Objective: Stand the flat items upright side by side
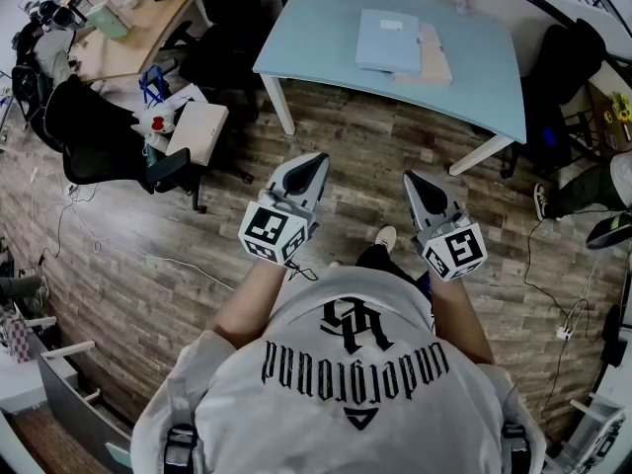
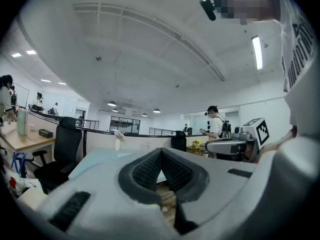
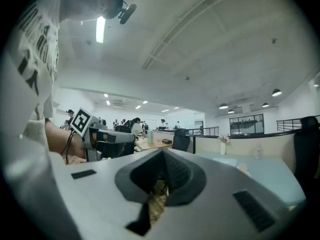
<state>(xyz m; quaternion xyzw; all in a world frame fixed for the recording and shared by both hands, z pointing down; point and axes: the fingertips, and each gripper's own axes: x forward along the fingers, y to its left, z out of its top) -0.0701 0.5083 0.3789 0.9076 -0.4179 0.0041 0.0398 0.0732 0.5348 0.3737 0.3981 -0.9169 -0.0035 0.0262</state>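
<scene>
A light blue flat folder lies on a tan flat item on the pale blue table ahead of me. Both grippers hang over the wooden floor, well short of the table and apart from the items. My left gripper has its jaws pressed together with nothing between them, as the left gripper view confirms. My right gripper is likewise shut and empty, jaws meeting in the right gripper view. Each gripper sees the other: the right gripper and the left gripper.
A black office chair and a small side table with clutter stand at the left. A wooden desk is at the far left, another dark chair at the table's right. Cables trail on the floor.
</scene>
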